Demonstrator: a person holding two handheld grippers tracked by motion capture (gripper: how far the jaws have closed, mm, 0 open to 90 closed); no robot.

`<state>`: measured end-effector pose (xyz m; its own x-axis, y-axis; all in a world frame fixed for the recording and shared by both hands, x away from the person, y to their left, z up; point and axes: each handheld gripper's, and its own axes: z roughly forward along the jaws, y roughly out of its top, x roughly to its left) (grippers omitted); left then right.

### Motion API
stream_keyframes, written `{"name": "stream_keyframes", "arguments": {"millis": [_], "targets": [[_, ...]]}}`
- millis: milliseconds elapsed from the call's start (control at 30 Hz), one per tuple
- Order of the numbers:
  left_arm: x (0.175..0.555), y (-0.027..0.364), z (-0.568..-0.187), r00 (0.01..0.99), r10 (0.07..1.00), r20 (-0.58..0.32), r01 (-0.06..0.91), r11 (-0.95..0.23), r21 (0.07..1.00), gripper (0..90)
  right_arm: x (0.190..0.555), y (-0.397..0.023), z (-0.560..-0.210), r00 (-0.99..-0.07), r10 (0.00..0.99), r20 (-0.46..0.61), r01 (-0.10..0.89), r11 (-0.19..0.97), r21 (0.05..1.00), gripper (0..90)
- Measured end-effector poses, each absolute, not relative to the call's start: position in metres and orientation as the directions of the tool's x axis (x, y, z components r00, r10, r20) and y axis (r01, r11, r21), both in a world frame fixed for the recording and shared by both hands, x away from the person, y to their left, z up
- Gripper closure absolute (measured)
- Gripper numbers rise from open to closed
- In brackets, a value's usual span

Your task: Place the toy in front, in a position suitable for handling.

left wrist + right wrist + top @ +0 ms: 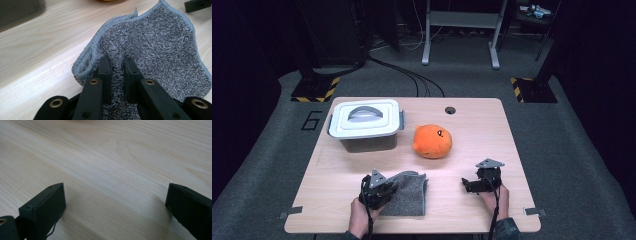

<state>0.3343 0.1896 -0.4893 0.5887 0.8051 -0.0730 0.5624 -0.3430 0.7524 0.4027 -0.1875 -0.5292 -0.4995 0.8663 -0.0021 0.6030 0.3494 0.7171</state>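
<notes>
While the left gripper [116, 62] has its two black jaws pinched nearly together on a raised ridge of the grey knitted cloth with the light blue stitched edge [160, 50], the fabric bunches up between the pads and a doubled fold of hem curls just beside the left jaw. Seen from the high view, that left gripper [388, 190] sits at the cloth's [409, 196] near left side, and the rest of the cloth spreads away from the jaws toward the right and toward the table's middle, its far corner lifted and turned over. The right gripper [115, 202] has its jaws spread wide with nothing between them but bare light wood tabletop [120, 157]; in the high view it [467, 185] rests well apart from the cloth, to the right, its jaws pointing left toward it. So the cloth lies wholly on the left hand's side, already in that hand's grip, and its free right edge faces the idle right gripper, which would be the nearer one to take that edge should the cloth need spreading or folding. Farther back stand a grey lidded plastic box with a handle [366, 124] and a round orange plush toy [432, 141], both well clear of the cloth.
</notes>
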Motion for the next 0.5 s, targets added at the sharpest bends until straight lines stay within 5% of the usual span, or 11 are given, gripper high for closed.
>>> {"name": "stream_keyframes", "arguments": {"millis": [500], "targets": [[0.355, 0.144, -0.498, 0.631, 0.767, -0.116, 0.576, -0.364, 0.732, 79.1, 0.403, -0.187, -0.529, -0.498, 0.867, 0.002, 0.605, 0.346, 0.717, 2.3]]}}
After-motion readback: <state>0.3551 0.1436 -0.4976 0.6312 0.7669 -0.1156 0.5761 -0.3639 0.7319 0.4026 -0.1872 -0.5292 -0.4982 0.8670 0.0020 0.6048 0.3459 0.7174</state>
